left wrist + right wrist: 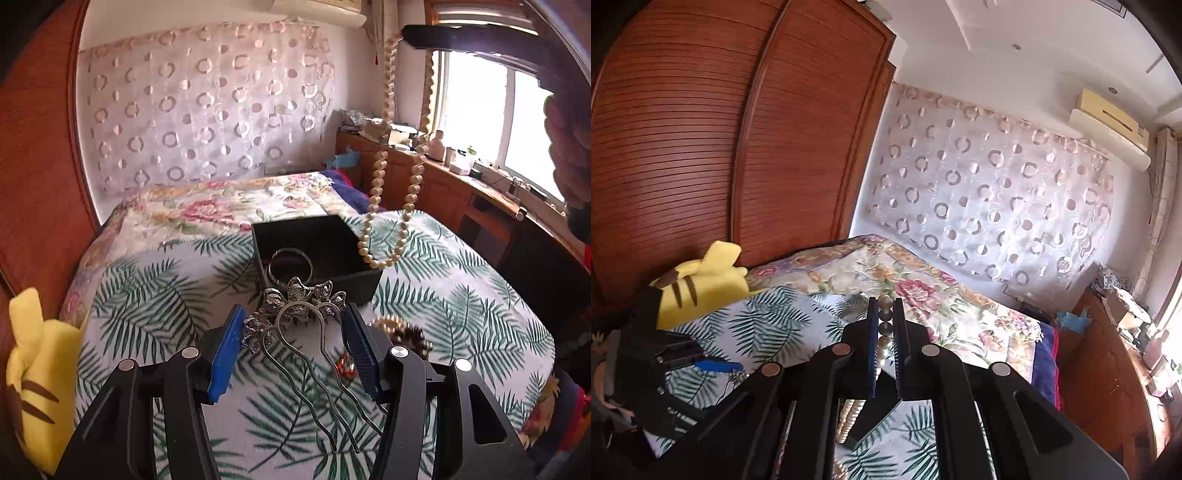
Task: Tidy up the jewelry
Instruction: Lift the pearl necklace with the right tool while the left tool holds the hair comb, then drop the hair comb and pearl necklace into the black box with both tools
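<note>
1. Two grippers are working at once; your right gripper (pixel 885 325) is pinching the pearl necklace (pixel 384 177) between nearly closed pads, and the strand is hanging in a long loop with its lowest beads over the far right corner of the black box (pixel 317 258).
2. Your left gripper (pixel 293 328) is standing with its blue pads apart around the silver flower hair comb (pixel 295 314); whether the pads are pressing the comb cannot be told from the left wrist view, though the comb is sitting tilted, prongs toward the camera, just short of the box.
3. One item is already lying inside the box: a silver bangle (pixel 290 264); judged from this, the task is partly done.
4. Several pieces are waiting on the leaf-print bedspread (pixel 147 295): a beaded bracelet (pixel 402 330) beside the right pad and a small red ornament (pixel 345 365) below it.
5. Remaining, in my judgement: lowering the necklace in, then the comb, then the loose pieces.
</note>
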`<state>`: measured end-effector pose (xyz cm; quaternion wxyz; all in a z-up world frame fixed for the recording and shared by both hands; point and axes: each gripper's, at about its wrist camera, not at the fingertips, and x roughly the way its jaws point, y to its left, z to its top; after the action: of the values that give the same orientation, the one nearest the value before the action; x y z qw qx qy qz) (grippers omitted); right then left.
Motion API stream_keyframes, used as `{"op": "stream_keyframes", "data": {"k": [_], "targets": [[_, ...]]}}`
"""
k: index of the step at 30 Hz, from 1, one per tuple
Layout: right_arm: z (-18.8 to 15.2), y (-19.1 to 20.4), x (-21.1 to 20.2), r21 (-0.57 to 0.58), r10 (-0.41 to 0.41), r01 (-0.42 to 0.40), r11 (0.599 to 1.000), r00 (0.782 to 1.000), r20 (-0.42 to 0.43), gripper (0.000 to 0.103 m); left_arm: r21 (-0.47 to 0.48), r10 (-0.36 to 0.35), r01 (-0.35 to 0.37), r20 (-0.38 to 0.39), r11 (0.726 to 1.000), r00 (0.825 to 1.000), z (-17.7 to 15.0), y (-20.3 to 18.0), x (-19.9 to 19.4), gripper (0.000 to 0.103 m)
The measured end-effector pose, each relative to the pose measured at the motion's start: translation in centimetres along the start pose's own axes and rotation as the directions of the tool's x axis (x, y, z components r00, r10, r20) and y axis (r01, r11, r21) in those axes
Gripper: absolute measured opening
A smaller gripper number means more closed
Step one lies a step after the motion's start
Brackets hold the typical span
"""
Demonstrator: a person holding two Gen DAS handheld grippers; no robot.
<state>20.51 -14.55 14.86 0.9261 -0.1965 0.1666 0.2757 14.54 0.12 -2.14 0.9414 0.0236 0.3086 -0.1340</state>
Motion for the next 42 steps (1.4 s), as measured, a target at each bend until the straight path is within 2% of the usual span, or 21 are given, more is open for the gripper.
{"op": "stream_keyframes", "data": {"k": [7, 11, 14, 19, 24, 25, 27, 28, 36, 42], "targets": [[-0.2, -0.8, 4.1, 0.009, -0.018, 0.018, 1.000, 0.999, -0.051, 0.009, 0.011, 0.003, -0.003, 0.021, 1.000, 1.000, 2.6, -0.4, 1.2, 0.052], [-1.9, -0.8, 6.6, 0.020, -0.008, 0.011, 1.000, 0.993, -0.116, 0.009, 0.003, 0.002, -0.002, 0.016, 1.000, 1.000, 3.5, 0.0, 2.2, 0.052], [-4.2, -0.8, 8.7, 0.054, 0.032, -0.023, 0.998, 0.982, -0.186, 0.009, -0.002, -0.004, 0.004, 0.007, 1.000, 1.000, 3.9, 0.3, 3.4, 0.053], [-8.6, -0.3, 12.0, 0.128, 0.107, -0.073, 0.989, 0.951, -0.289, 0.009, -0.010, -0.001, 0.000, -0.021, 1.000, 1.000, 4.7, 0.9, 5.8, 0.052], [-11.0, 0.2, 13.9, 0.195, 0.170, -0.110, 0.975, 0.930, -0.327, 0.009, -0.014, 0.003, -0.003, -0.042, 1.000, 0.999, 5.3, 1.2, 7.7, 0.053], [-11.2, 0.3, 14.0, 0.199, 0.171, -0.109, 0.974, 0.929, -0.329, 0.011, -0.013, 0.004, -0.004, -0.047, 1.000, 0.999, 5.5, 1.2, 8.1, 0.053], [-11.5, 0.2, 13.9, 0.211, 0.169, -0.103, 0.972, 0.931, -0.323, 0.038, -0.012, 0.003, -0.004, -0.052, 1.000, 0.999, 5.8, 1.2, 8.6, 0.052], [-11.6, 0.0, 13.7, 0.227, 0.176, -0.106, 0.968, 0.933, -0.314, 0.041, -0.010, 0.005, -0.006, -0.058, 1.000, 0.998, 6.0, 1.2, 9.0, 0.053], [-13.1, -1.5, 10.9, 0.248, 0.157, -0.084, 0.965, 0.944, -0.290, 0.041, 0.000, 0.000, 0.000, -0.106, 1.000, 0.994, 6.9, 0.7, 12.3, 0.053], [-14.5, -1.9, 8.8, 0.252, 0.154, -0.082, 0.964, 0.948, -0.279, 0.042, 0.018, 0.007, -0.005, -0.146, 1.000, 0.989, 7.2, 0.0, 14.6, 0.047]]}}
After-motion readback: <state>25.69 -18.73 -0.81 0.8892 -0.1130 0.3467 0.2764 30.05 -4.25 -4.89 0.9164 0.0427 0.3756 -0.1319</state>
